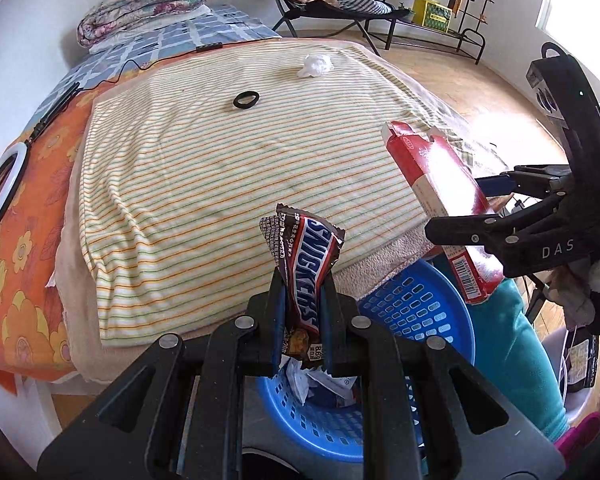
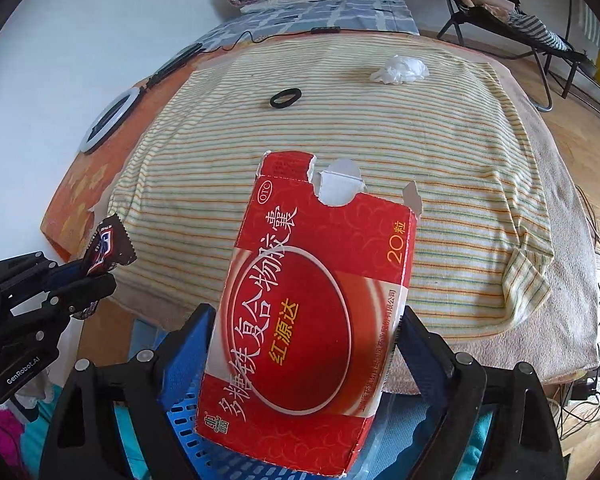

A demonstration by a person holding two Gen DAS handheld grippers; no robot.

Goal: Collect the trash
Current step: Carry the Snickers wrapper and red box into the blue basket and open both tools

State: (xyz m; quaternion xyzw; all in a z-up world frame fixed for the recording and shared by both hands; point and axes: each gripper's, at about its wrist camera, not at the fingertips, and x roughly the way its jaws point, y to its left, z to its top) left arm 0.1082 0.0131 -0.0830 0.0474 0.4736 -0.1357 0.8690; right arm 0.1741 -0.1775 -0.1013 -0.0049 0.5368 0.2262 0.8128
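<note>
A: We are pinching the Snickers wrapper (image 1: 304, 276) upright in the left gripper (image 1: 302, 312), jaws pressed together on it, right above the blue basket (image 1: 416, 312).

B: And on our right, the right gripper (image 2: 304, 344) is spread wide around the red medicine box (image 2: 312, 312). Its fingers (image 2: 416, 344) are pressing on the box's sides, so we are carrying it tilted over the same basket, just off the near edge of the bed (image 1: 228, 152).

A: What are we seeing inside the basket?

B: Some crumpled white paper and another packet are already lying at the bottom, so we judge part of the collecting done.

A: And what are we leaving behind?

B: A crumpled white tissue (image 1: 315, 65) is sitting near the far edge of the striped blanket, and a black ring (image 1: 245, 100) is lying a little nearer, toward the middle. We cannot tell whether the ring counts as trash.

A: So we are reckoning two drops are due now, then at least one more trip for the tissue.
</note>
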